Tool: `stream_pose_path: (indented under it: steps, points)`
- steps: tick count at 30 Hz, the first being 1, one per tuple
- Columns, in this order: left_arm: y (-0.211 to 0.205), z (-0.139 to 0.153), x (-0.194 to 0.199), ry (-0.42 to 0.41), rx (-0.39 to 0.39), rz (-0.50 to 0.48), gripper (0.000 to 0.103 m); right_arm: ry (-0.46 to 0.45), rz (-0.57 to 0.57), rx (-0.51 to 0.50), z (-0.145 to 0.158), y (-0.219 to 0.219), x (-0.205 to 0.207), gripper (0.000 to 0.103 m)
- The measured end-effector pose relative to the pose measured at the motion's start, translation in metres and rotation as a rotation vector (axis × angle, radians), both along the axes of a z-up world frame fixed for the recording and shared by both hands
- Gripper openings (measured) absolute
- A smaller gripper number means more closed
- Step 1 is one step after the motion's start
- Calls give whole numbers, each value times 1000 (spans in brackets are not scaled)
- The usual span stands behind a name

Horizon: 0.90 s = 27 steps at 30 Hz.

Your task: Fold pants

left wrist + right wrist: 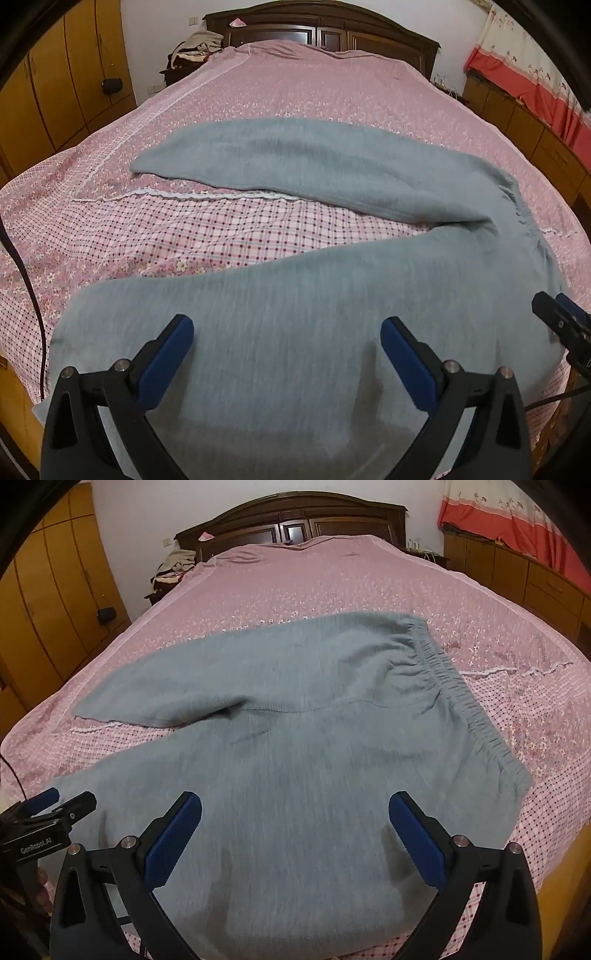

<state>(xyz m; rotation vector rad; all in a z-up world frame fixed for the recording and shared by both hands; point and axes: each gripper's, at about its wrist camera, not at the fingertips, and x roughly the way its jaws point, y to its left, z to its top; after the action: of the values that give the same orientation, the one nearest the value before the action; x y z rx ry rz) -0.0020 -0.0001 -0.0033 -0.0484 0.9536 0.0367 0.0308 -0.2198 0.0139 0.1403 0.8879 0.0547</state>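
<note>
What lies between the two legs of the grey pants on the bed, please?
Only bare checked bedspread with its white lace trim shows between the legs of the grey pants; the left wrist view shows this best.

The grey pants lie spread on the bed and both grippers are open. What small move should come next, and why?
Probably lower both grippers onto the near leg's edge and close. The grey pants lie flat with legs splayed apart, and the left gripper and right gripper hover open above the near leg, holding nothing.
</note>
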Motion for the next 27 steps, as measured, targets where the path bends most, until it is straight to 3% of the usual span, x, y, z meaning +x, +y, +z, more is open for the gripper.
stream_pose_path:
  steps: [27]
  points:
    - [2,-10,5,39,16,5,103,34,7,11,-5,3,2,103]
